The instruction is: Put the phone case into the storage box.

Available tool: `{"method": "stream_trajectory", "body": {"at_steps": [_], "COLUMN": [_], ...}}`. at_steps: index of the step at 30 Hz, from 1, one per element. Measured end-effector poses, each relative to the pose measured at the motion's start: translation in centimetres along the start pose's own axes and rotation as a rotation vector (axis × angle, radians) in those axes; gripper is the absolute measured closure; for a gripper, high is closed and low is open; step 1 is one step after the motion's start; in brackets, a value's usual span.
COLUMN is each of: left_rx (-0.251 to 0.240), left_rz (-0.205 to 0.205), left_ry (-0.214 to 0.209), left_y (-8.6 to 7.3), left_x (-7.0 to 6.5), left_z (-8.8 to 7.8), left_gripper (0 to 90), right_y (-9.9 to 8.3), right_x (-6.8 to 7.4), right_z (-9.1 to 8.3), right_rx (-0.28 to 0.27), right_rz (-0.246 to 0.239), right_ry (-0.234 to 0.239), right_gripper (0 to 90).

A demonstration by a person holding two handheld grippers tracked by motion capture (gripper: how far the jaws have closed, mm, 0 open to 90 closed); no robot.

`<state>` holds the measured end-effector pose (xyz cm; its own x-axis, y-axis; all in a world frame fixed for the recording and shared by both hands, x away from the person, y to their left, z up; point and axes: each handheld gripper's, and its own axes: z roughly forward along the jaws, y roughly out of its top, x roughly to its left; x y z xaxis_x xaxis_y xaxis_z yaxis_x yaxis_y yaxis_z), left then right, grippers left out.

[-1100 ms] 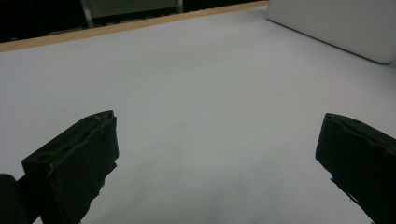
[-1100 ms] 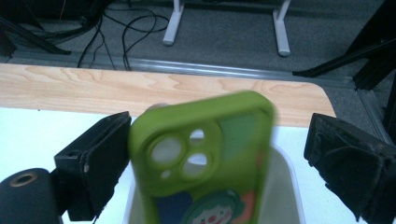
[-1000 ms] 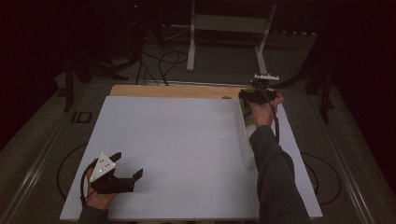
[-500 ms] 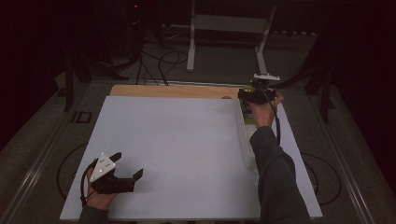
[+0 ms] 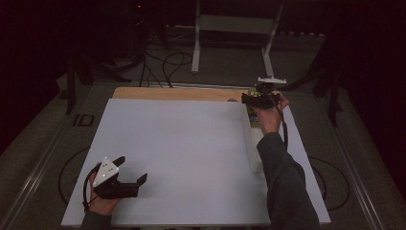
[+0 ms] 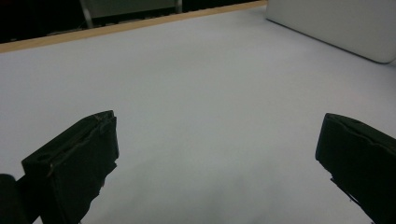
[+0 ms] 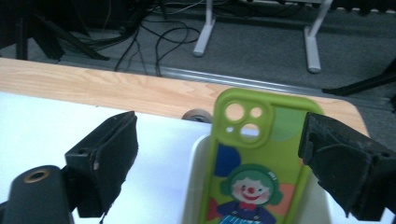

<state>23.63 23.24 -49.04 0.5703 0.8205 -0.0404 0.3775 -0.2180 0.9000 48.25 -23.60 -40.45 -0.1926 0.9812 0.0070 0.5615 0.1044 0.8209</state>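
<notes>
A green phone case (image 7: pixel 252 154) printed with a clown stands tilted in a long white bin (image 7: pixel 194 186) at the table's far right. My right gripper (image 7: pixel 219 140) is open, one jaw on each side of the case's top without touching it. In the high view the right gripper (image 5: pixel 253 98) hovers over the bin's (image 5: pixel 254 148) far end, where a bit of the green case (image 5: pixel 254 116) shows. My left gripper (image 5: pixel 130 168) rests near the front left corner, open. Between the jaws of the left gripper (image 6: pixel 219 154) lies only bare white surface.
A white sheet (image 5: pixel 182 143) covers most of the table, with a wooden strip (image 5: pixel 177 93) bare along the far edge. A small round brownish thing (image 7: pixel 196 114) sits just beyond the bin. Stand legs and cables (image 5: pixel 167 62) lie on the floor behind.
</notes>
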Motion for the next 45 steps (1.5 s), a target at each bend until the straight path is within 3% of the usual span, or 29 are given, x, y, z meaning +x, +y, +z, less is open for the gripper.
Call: {"method": "stream_trajectory", "body": {"at_steps": [13,28,45], "left_rx": [0.001,0.002,0.0], "left_rz": [0.001,0.005,0.004], "left_ry": [0.001,-0.002,-0.002], "left_y": [0.0,0.0,0.0], "left_x": [0.0,-0.1,-0.2], "left_z": [0.0,0.1,0.1], "left_gripper": [0.0,0.0,0.0], "right_y": [-1.1,-2.5,-3.9], "right_x": [1.6,2.3,3.9], "right_z": [-0.9,-3.1,-6.4], "right_rx": [0.014,0.016,-0.022], "right_rz": [-0.033,-0.056,-0.109], "right_ry": [0.064,0.125,0.218], "right_gripper": [13.0,12.4,11.0]}}
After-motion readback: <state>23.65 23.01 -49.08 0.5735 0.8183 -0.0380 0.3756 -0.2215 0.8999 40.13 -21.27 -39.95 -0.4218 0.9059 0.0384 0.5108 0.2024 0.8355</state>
